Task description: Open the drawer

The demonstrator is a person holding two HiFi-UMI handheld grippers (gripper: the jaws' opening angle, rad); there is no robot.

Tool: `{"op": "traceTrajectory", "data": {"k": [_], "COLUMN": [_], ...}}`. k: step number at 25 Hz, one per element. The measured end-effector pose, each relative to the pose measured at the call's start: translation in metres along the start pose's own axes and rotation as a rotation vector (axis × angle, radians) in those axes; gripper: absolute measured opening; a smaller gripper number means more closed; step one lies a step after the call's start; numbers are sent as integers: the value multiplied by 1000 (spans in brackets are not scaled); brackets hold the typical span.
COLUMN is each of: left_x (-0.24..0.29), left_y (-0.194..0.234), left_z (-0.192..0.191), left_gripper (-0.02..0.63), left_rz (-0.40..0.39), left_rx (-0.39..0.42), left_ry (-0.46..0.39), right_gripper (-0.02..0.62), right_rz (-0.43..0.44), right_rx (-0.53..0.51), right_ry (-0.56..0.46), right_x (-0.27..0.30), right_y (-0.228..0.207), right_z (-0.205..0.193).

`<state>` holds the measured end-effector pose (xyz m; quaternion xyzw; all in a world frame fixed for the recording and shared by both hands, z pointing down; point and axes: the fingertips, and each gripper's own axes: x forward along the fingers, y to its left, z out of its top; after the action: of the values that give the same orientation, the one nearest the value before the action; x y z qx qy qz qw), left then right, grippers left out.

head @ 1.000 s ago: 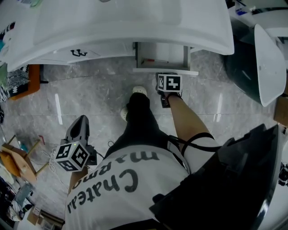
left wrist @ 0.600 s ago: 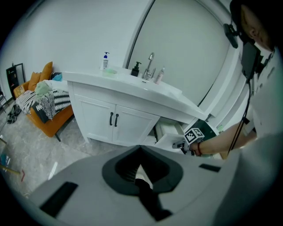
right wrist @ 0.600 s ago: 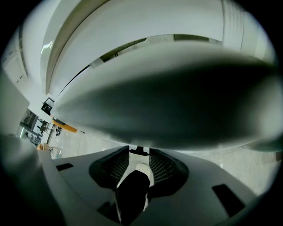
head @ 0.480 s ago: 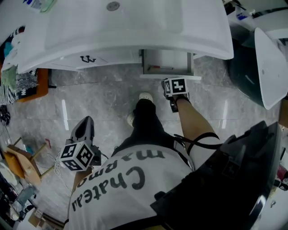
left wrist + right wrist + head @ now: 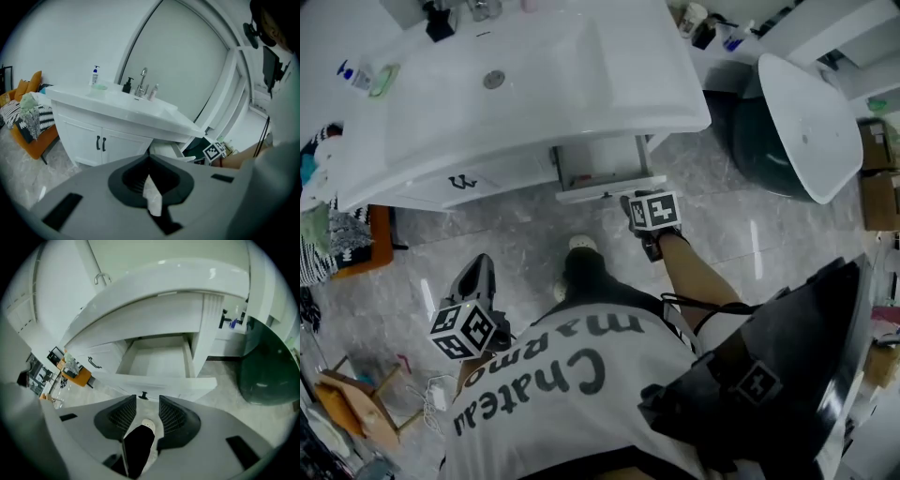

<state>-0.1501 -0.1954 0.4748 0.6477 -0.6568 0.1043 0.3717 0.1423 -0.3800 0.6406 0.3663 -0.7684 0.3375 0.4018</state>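
Observation:
The white vanity's drawer [image 5: 602, 165] stands pulled out under the basin, with its inside [image 5: 159, 359] bare and a small dark knob [image 5: 144, 394] on its front panel. My right gripper [image 5: 649, 225] hangs just in front of that panel, off the knob. It [image 5: 147, 402] is open; its jaws have just been closing a little, with nothing between them. My left gripper [image 5: 477, 270] is low at the left, far from the drawer, pointing toward the vanity [image 5: 108, 136]. Its [image 5: 149, 165] jaw tips look pressed together and empty.
The person's leg and pale shoe [image 5: 580, 245] stand between the grippers on the marble floor. A dark round bin with a white lid [image 5: 802, 122] is right of the vanity. An orange stool with cloth [image 5: 352, 246] sits left. Bottles and a tap [image 5: 142, 83] line the counter.
My right gripper has lifted and drawn back from the drawer front. The left gripper has risen a little. The drawer stays pulled out, and the head view has swung.

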Motion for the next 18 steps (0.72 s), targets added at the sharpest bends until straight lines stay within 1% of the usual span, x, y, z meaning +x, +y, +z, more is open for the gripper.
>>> {"op": "traceTrajectory", "data": {"k": [2, 4, 5, 8, 10, 12, 14, 16, 18], "left_x": [1, 1, 1, 1, -2, -6, -12, -16, -19], "left_y": [-13, -25, -31, -47, -60, -73, -85, -93, -98], "left_z": [7, 15, 20, 38, 52, 66, 78, 88, 96], "left_gripper": [8, 8, 8, 8, 8, 8, 8, 8, 8], "left_rz": [-39, -77, -92, -135, -170, -209, -239, -258, -270], "left_rx": [-1, -3, -2, 3, -2, -5, 3, 11, 11], "left_ry": [-18, -29, -37, -71, -98, -124, -148, -174, -196], "right_gripper": [113, 85, 58, 26, 12, 11, 11, 11, 11], "right_rz": [7, 47, 77, 155, 188, 221, 242, 240, 241], "right_rx": [57, 143, 195, 356, 390, 352, 268, 169, 99], "right_ry": [-82, -185, -232, -313, -367, -435, -492, -530, -557], "right_x": [-28, -58, -72, -108, -132, -159, -184, -204, -217], "right_y": [-3, -2, 0, 7, 17, 32, 48, 62, 73], "right_z": [12, 30, 40, 61, 75, 91, 105, 116, 123]}}
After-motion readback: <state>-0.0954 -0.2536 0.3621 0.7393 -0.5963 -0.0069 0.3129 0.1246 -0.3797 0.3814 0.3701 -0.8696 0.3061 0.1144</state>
